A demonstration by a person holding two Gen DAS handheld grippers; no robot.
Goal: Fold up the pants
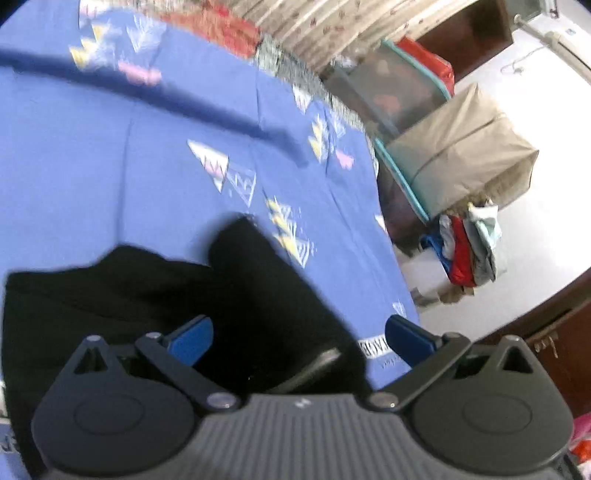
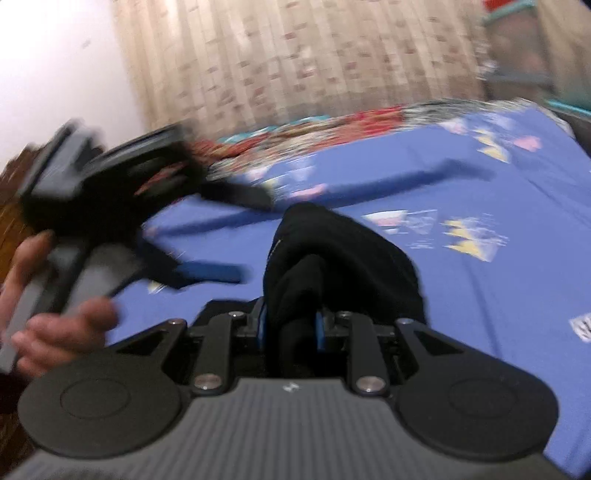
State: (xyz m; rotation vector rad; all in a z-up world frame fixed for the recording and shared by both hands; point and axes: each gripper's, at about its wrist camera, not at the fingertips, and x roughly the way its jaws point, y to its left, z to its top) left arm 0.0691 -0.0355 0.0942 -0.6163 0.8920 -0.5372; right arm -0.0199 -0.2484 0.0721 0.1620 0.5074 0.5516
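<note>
Right gripper (image 2: 290,326): nearest the right wrist camera; its blue pads are clamped on a bunched fold of the black pants (image 2: 332,258), which rise from between the fingers.
Left gripper (image 1: 299,334): fingers spread wide with nothing between them, poised just above the dark cloth; in the right wrist view it appears blurred at the left, held in the person's hand (image 2: 55,325).
Pants: a black heap on the near part of the bed (image 1: 110,166), partly under the left gripper and partly lifted by the right one; which part of the garment is pinched cannot be told.
Bed: covered by a blue sheet printed with pale triangles; a dark strap or cord (image 1: 147,96) crosses its far half, too blurred to identify.
Step in hand (judged): gathering the garment before laying it flat, so the task looks early.
Technique (judged): the free gripper should close on an edge, not on the bulk; the two grips should then draw apart until the cloth hangs straight, and lower it smoothly so no crease is trapped.
Risk (judged): a thick bunch may slip from the pads.
Background: patterned bedding (image 1: 221,29), a curtain (image 2: 295,55), storage bags (image 1: 454,155) and stacked clothes (image 1: 469,251) beyond the bed's edge.
</note>
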